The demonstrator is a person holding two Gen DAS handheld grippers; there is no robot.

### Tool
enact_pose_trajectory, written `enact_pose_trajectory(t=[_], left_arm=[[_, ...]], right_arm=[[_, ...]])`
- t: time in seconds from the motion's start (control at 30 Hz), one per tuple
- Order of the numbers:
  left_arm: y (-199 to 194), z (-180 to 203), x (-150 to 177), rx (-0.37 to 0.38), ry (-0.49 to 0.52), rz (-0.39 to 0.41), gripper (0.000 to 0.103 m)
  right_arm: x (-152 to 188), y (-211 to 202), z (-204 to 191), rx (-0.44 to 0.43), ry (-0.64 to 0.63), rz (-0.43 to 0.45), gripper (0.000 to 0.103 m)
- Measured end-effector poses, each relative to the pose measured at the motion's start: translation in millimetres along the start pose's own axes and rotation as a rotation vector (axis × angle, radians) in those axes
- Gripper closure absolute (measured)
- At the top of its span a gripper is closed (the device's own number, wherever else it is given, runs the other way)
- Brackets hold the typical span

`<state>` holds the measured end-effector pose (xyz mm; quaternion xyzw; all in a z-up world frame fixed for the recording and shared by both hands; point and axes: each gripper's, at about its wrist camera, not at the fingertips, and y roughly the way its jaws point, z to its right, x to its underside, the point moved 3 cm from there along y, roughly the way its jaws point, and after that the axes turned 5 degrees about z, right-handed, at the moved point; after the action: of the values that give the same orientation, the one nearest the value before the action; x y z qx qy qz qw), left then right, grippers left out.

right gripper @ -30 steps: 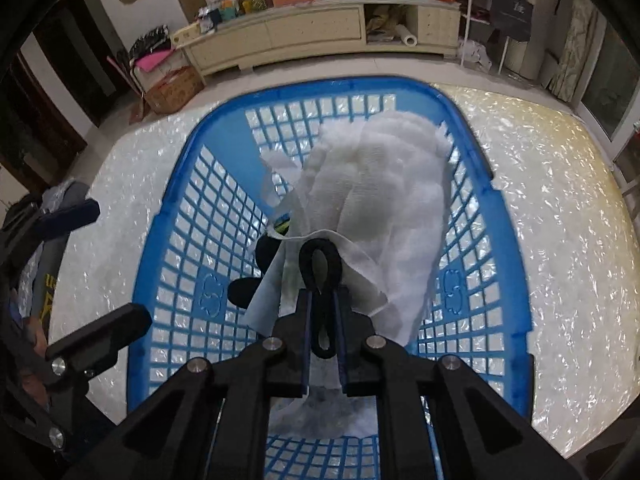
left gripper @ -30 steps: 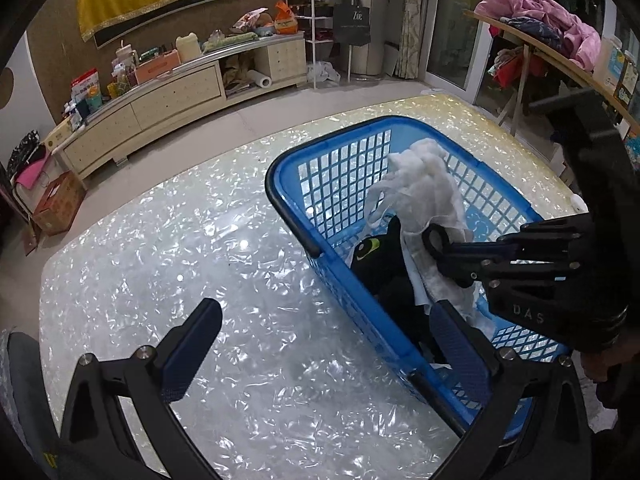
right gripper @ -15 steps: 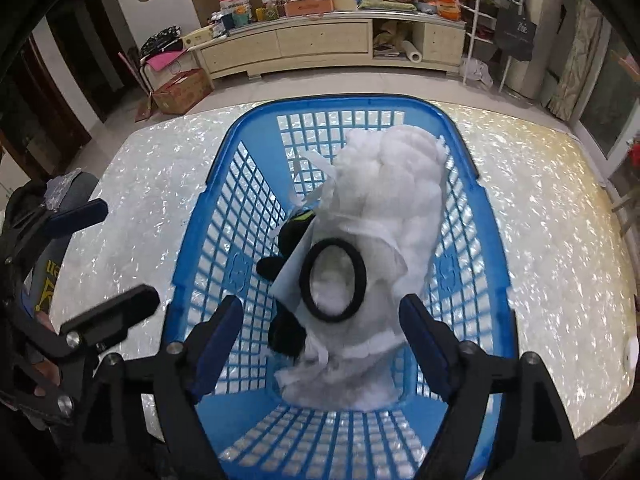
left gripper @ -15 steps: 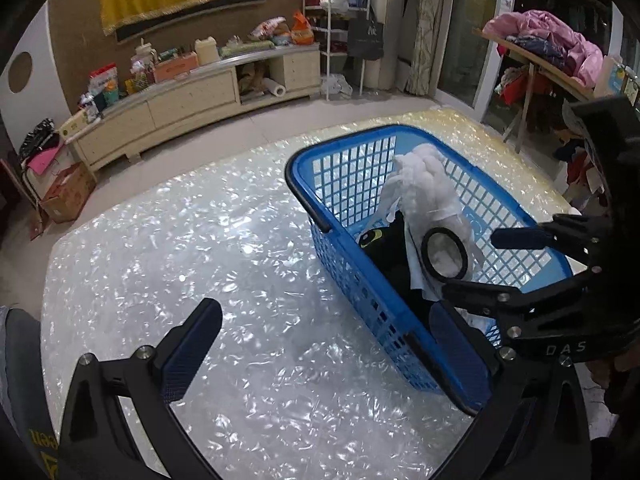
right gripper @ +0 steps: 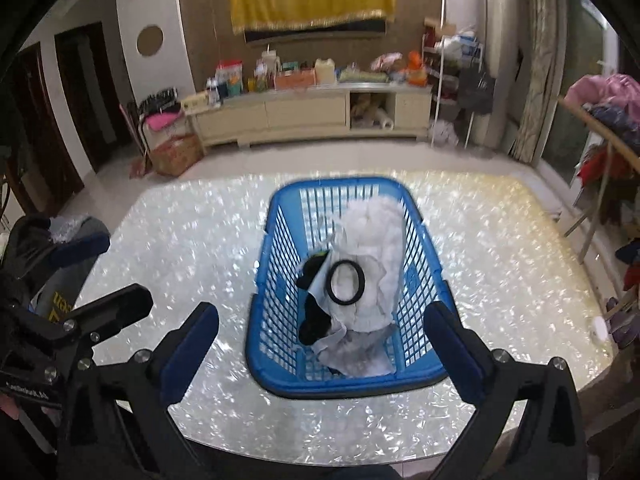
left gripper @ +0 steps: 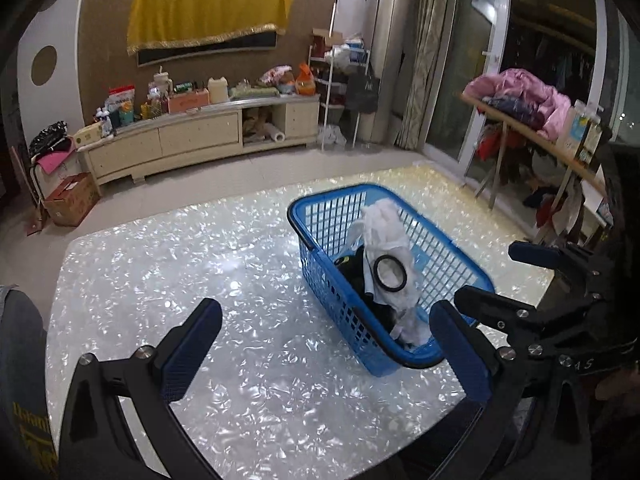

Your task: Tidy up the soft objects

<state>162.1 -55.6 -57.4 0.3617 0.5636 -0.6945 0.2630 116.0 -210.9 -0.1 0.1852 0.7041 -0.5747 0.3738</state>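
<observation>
above basket (right gripper: pixel 420 232), right claw (right gripper: pixel 320 344) opening, empty

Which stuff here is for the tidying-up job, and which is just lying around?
For the job: basket, white cloth, black ring, black cloth.
Just lying around: pink clothes, cardboard box, cabinet clutter.

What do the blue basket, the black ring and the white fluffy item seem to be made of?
Blue lattice basket: likely moulded plastic, glossy rim, stiff grid walls.
Thin black ring: probably elastic or rubber, matte; unclear.
White fluffy item: soft textile, perhaps fleece or wadding, with a tufted surface.
</observation>
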Motion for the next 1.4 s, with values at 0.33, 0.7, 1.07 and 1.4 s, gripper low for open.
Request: enact_pose_trajectory(t=[0.33, 0.7, 1.07, 1.4], left_arm=[[-74, -4, 1, -0.019, -0.014, 0.12, 0.0], [-112, -8, 16, -0.077, -0.008, 0.153, 0.0], [-124, -7, 20, -0.108, -0.002, 0.163, 0.0], [-131, -5, 21, -0.092, -0.005, 0.168, 0.0]], right_arm=[[-5, -41, -31, 0.026, 0.008, 0.093, 0.0], [0, -56, -49, 0.009, -0.022, 0.134, 0.0], [3, -56, -54, -0.003, -0.037, 0.144, 0.0], [1, -57, -51, 0.007, -0.031, 0.149, 0.0]])
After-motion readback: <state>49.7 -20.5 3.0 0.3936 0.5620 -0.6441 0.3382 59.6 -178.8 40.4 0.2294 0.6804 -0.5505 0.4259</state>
